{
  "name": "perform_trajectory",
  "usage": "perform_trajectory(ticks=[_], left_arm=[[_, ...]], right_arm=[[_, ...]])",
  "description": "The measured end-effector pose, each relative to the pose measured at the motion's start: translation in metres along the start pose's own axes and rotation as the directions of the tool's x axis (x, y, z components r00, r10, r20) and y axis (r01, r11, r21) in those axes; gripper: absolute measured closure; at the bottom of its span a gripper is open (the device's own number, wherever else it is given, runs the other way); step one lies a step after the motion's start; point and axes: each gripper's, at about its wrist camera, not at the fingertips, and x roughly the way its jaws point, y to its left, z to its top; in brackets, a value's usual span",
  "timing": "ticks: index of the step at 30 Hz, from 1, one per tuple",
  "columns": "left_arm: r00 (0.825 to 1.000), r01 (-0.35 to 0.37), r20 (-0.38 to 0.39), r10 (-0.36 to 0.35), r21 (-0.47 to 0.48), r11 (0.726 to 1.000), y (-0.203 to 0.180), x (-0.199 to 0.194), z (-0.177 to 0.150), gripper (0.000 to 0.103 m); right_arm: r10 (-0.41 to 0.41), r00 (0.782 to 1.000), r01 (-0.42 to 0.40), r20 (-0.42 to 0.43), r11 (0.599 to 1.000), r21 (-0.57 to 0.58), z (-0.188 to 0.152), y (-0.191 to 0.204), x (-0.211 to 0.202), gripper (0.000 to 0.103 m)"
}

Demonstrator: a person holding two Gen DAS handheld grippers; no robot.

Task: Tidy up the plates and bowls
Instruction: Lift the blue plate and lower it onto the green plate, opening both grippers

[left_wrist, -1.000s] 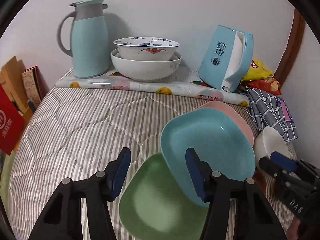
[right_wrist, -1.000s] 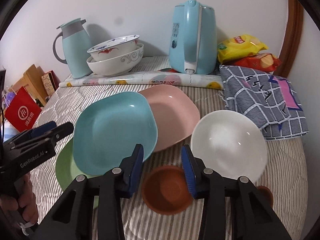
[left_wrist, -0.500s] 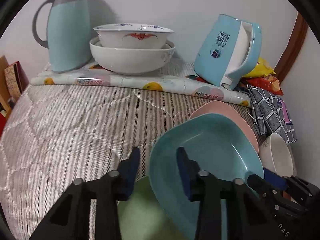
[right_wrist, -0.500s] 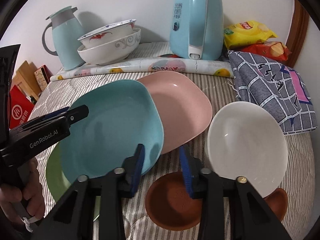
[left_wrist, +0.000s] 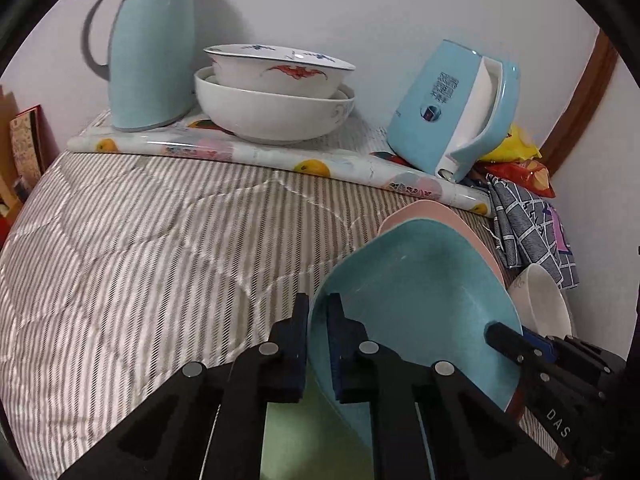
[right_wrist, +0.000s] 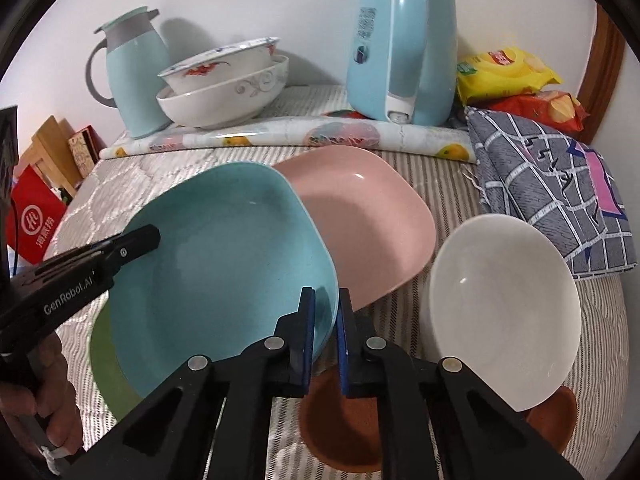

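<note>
A: Nearest the lens, the left gripper (left_wrist: 318, 344) has its jaws clamped on the left rim of the teal plate (left_wrist: 416, 296), which sits tilted above a green plate (right_wrist: 102, 364) on the striped quilt (left_wrist: 140, 248).

B: And the right gripper (right_wrist: 325, 334)?

A: Its jaws are pinched on the same teal plate's near right rim, with a brown saucer (right_wrist: 340, 436) directly beneath the fingers. A second brown saucer (right_wrist: 554, 420) peeks from under the white bowl (right_wrist: 504, 300) to the right.

B: Beyond that?

A: A pink plate (right_wrist: 368, 220) lies partly under the teal plate's far edge. A checked cloth (right_wrist: 552, 188) is just beyond the bowl. Farther back, on a rolled fruit-print sheet (right_wrist: 280, 136), stand a light blue thermos jug (right_wrist: 132, 76), two nested white bowls (right_wrist: 228, 88) and a light blue kettle (right_wrist: 400, 44), with snack bags (right_wrist: 512, 76) against the wall.
</note>
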Motion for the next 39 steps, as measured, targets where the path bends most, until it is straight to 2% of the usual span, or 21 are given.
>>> perform_trajectory(ticks=[13,19,27,39], left_arm=[[1.0,-0.017,0.013,0.017,-0.047,0.999,0.027,-0.033,-0.03,0.094],[1.0,-0.024,0.01,0.025,-0.06,0.998,0.034,-0.041,-0.046,0.094],[1.0,-0.017,-0.008,0.016,-0.07,0.997,0.04,-0.04,-0.06,0.094],[1.0,-0.007,-0.015,0.006,-0.088,0.996,0.045,-0.043,-0.065,0.093]], right_arm=[[0.033,0.999,-0.03,0.027,0.997,-0.077,-0.014,0.029,-0.015,0.095],[0.071,0.997,-0.07,0.008,0.994,-0.08,-0.026,0.034,-0.013,0.095],[0.07,0.997,-0.071,-0.014,0.994,-0.085,-0.034,0.037,-0.008,0.095],[0.04,0.999,-0.042,-0.022,0.99,-0.135,-0.032,0.045,0.001,0.092]])
